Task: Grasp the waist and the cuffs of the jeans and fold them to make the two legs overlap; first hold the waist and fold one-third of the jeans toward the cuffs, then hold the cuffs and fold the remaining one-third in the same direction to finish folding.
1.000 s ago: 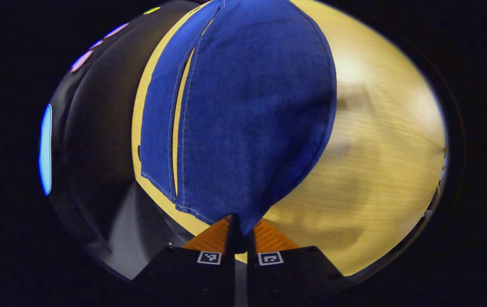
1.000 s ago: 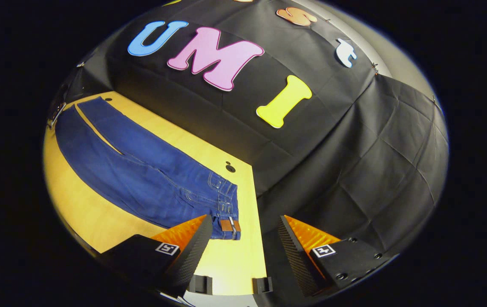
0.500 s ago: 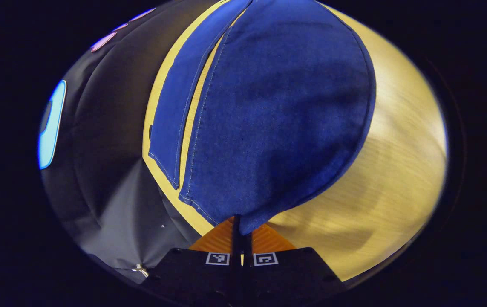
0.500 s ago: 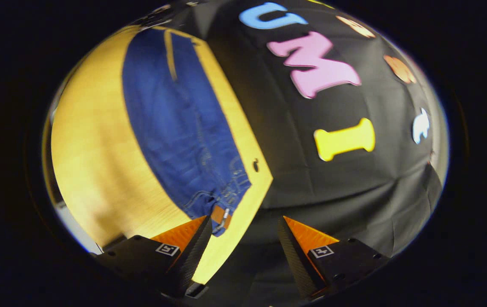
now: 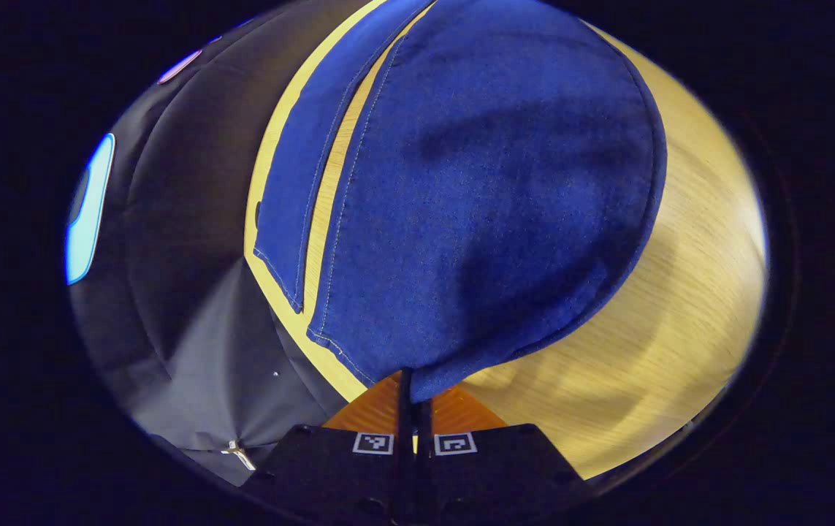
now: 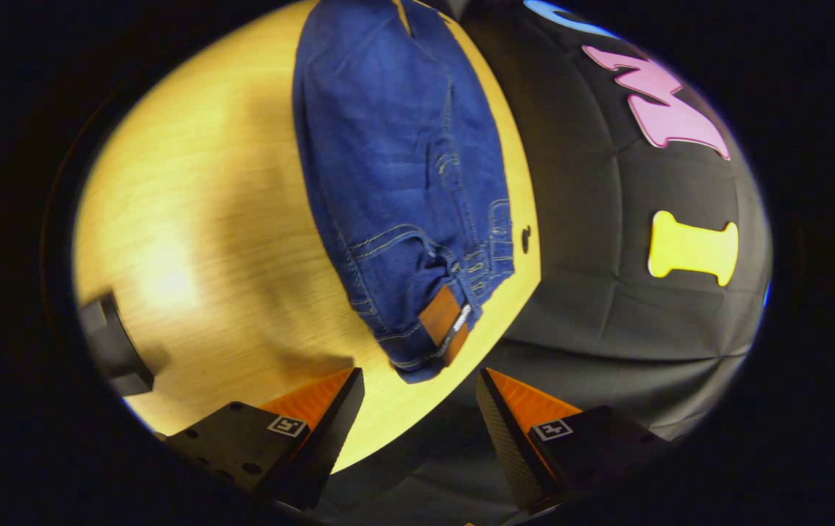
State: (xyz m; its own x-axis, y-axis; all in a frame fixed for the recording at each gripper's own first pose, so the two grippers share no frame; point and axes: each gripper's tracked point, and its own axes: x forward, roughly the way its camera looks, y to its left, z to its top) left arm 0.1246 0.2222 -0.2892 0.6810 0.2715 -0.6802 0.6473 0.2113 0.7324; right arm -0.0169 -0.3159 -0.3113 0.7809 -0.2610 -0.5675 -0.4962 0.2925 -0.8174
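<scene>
1. Wood tabletop (image 6: pixel 191 241), black cloth wall behind; jeans (image 6: pixel 395 146) lie flat along table's far edge.
2. L gripper (image 5: pixel 414 391): jaws clamped on near-leg cuff (image 5: pixel 417 365), cuff raised.
3. R gripper (image 6: pixel 421 409): jaws apart, empty, just short of waist (image 6: pixel 432 329).
4. Denim soft, fairly heavy; likely sags. Grip thick waistband hem.

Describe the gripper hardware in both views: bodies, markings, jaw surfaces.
Left gripper: black angular body, one small square black-and-white fiducial tag atop each side. Right gripper: same black blocks with visible screw holes, one tag per side, wedge-shaped jaws with finely ribbed inner faces. No cables or sleeves visible.
</scene>
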